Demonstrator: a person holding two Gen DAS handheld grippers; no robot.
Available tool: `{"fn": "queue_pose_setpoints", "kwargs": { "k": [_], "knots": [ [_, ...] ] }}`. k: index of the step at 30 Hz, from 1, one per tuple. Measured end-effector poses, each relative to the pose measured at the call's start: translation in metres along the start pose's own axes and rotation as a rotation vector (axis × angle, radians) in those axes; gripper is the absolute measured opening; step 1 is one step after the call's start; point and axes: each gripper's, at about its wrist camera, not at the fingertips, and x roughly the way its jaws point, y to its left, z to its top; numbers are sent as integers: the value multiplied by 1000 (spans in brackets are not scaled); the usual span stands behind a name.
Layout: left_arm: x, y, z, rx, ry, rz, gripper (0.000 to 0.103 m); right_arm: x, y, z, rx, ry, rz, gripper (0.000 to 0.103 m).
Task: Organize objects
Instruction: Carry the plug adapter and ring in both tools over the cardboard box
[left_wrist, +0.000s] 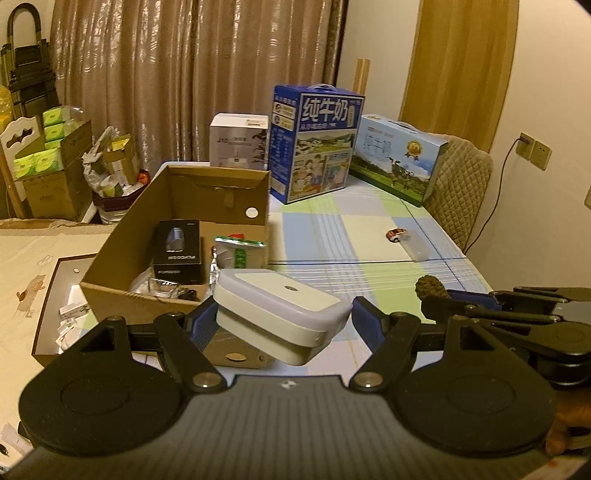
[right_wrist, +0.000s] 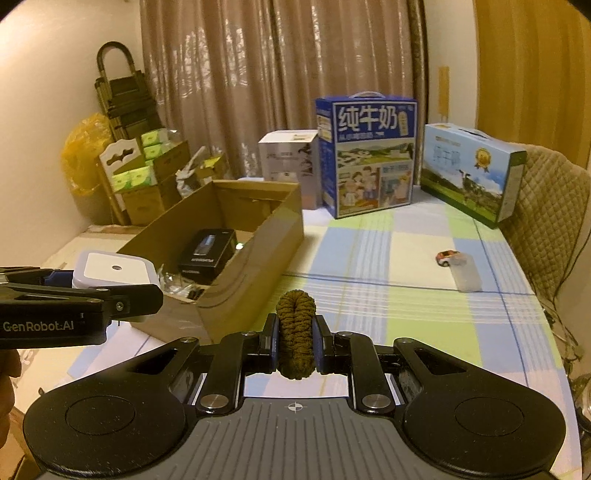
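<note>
At lower centre, a white lidded box (left_wrist: 282, 317) is held between the left gripper (left_wrist: 282, 325) pads, tilted, just before the cardboard box (left_wrist: 177, 236); a brown knitted piece (right_wrist: 295, 336) is pinched by the right gripper (right_wrist: 295, 343) — a slip could be caused by the tilt.

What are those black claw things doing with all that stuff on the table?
A person is tidying up with a claw in each hand. The left claw holds a white plastic box near the open cardboard box. The right claw squeezes a brown fuzzy thing. A toy car is on the table.
</note>
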Motion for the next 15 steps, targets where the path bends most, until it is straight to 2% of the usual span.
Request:
{"fn": "queue_pose_setpoints", "kwargs": {
  "k": [15],
  "knots": [
    [-3, 25, -3, -30, 6, 22, 73, 15, 21, 1, -33, 17, 25, 15]
  ]
}}
